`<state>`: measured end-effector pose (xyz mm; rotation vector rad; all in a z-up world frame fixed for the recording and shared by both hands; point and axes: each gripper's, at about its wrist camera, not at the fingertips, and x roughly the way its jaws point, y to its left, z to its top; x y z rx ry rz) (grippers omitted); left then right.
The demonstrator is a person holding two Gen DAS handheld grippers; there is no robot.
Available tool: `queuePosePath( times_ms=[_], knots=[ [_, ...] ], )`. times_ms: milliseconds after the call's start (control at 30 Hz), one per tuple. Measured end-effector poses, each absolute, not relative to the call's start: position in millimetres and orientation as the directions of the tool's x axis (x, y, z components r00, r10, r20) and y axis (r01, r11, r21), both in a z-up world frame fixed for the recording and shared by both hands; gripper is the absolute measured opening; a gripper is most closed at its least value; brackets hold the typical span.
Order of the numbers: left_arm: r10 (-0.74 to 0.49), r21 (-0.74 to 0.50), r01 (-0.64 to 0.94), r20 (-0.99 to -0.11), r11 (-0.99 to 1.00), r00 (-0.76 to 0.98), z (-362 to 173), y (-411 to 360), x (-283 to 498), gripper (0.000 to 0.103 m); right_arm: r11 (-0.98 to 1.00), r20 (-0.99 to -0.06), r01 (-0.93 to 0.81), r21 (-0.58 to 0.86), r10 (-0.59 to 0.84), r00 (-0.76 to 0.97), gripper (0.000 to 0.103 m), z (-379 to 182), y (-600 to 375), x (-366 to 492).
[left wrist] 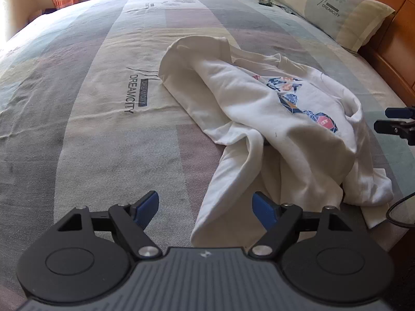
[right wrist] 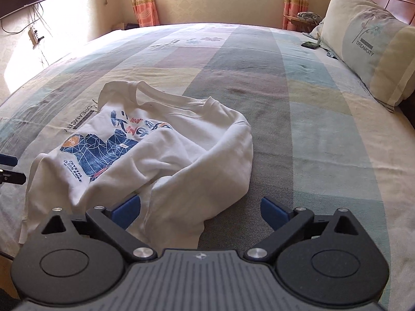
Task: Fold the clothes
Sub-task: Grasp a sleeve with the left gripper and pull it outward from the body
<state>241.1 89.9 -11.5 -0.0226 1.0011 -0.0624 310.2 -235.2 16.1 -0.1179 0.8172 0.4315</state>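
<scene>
Both grippers spread, nothing pinched, above a crumpled garment on the bed.

Left black two-finger gripper with blue pads [left wrist: 205,207] and right black two-finger gripper [right wrist: 201,211] stand open. Between and beyond them, the white cotton sweatshirt with blue geometric print [right wrist: 145,153] lies bunched on the pastel patchwork bedsheet [right wrist: 298,119]. Farther: matching pillow [right wrist: 368,44], wooden headboard [left wrist: 396,39], orange curtains [right wrist: 144,2], window.

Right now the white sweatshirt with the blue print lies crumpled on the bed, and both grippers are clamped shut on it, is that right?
Not quite. The white sweatshirt does lie crumpled on the bed, but both wrist views show the left gripper and right gripper open, their pads not pressing on the cloth.
</scene>
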Motion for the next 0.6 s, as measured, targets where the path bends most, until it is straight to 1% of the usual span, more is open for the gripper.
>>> queuePosePath(
  times_ms=[100, 200, 367, 433, 533, 600],
  knots=[
    [-0.064, -0.021, 0.082, -0.824, 0.996, 0.563, -20.8, 79.9, 251.1, 0.080, 0.900, -0.724, -0.434, 0.041, 0.326, 0.608, 0.101, 20.9, -222.9, 309.2],
    [-0.055, -0.007, 0.085, -0.815, 0.996, 0.576, -31.5, 77.4, 264.8, 0.080, 0.894, -0.718, -0.448, 0.026, 0.328, 0.614, 0.102, 26.6, -210.3, 305.3],
    [0.053, 0.079, 0.018, -0.799, 0.997, 0.599, -36.5, 88.0, 276.5, 0.079, 0.889, -0.720, -0.458, -0.018, 0.306, 0.623, 0.103, 31.0, -190.8, 292.8],
    [0.076, 0.080, -0.019, -0.797, 0.997, 0.599, -35.4, 103.0, 276.8, 0.079, 0.895, -0.727, -0.445, -0.030, 0.286, 0.624, 0.103, 31.4, -185.8, 289.9],
    [0.090, 0.048, -0.086, -0.803, 0.995, 0.590, -36.2, 135.9, 274.9, 0.081, 0.910, -0.731, -0.414, -0.036, 0.259, 0.632, 0.103, 33.0, -181.4, 286.7],
    [0.131, 0.065, -0.131, -0.796, 0.989, 0.591, -37.4, 154.6, 274.3, 0.081, 0.919, -0.732, -0.392, -0.037, 0.243, 0.637, 0.103, 34.1, -177.6, 285.9]
  ],
)
